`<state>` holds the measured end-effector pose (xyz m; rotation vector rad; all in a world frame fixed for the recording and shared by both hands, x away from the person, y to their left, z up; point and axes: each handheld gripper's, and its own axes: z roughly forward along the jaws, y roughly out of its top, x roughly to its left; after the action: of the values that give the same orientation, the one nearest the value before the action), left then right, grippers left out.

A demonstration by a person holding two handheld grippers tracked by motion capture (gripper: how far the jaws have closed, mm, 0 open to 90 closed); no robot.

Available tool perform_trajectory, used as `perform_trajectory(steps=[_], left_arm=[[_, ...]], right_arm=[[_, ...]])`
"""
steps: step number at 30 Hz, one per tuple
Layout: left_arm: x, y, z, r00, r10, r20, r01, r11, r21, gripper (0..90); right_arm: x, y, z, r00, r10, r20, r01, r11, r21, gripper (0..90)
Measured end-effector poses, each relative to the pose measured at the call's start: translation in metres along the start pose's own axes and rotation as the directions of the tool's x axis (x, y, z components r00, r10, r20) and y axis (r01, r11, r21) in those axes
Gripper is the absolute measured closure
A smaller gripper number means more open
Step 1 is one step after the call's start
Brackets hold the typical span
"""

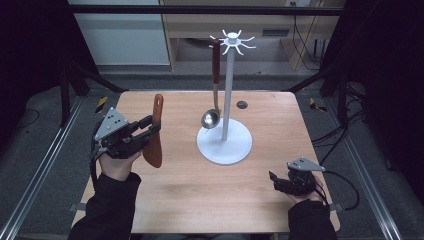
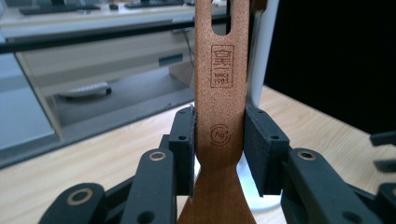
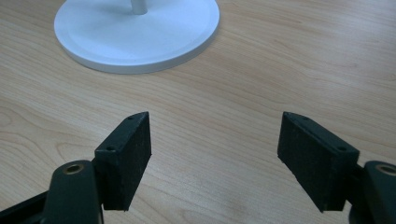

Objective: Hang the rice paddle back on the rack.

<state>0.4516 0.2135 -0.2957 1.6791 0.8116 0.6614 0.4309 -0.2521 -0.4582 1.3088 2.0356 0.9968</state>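
Left gripper (image 1: 150, 128) fingers clamp the wooden spatula (image 1: 155, 131) mid-handle, left of frame; looks stiff, light, smooth, so grip there. Right gripper (image 3: 215, 156) fingers spread, empty.

Brown wooden spatula (image 1: 155, 131), upright, slotted handle up, lifted off table

One white utensil stand (image 1: 224, 142) is on the table (image 1: 200, 195). One ladle (image 1: 214, 95) with a red-brown handle hangs from the stand's hooks. One wooden spatula (image 1: 154, 135) is left of the stand. Two grippers: one left of the stand (image 1: 146, 131), one to its right (image 1: 276, 181).
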Motion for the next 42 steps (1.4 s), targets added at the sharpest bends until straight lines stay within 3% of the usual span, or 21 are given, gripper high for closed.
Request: perform_trajectory(steps=[11,22,42], left_arm=[[-0.027,0.035,0.022,0.9988,0.043,0.022,-0.041,0.9958,-0.082,65.5],[-0.047,0.065,0.047,0.9970,0.067,0.039,-0.062,0.9903,-0.124,65.5],[-0.063,0.098,0.088,0.9967,0.070,0.042,-0.064,0.9892,-0.132,65.5]], right_arm=[[-0.002,-0.001,0.001,1.0000,-0.005,-0.001,0.005,1.000,-0.001,24.4],[-0.001,-0.001,0.002,0.9999,-0.016,0.000,0.016,1.000,0.007,24.4],[-0.001,-0.001,0.002,1.0000,-0.002,-0.007,0.002,1.000,0.007,24.3]])
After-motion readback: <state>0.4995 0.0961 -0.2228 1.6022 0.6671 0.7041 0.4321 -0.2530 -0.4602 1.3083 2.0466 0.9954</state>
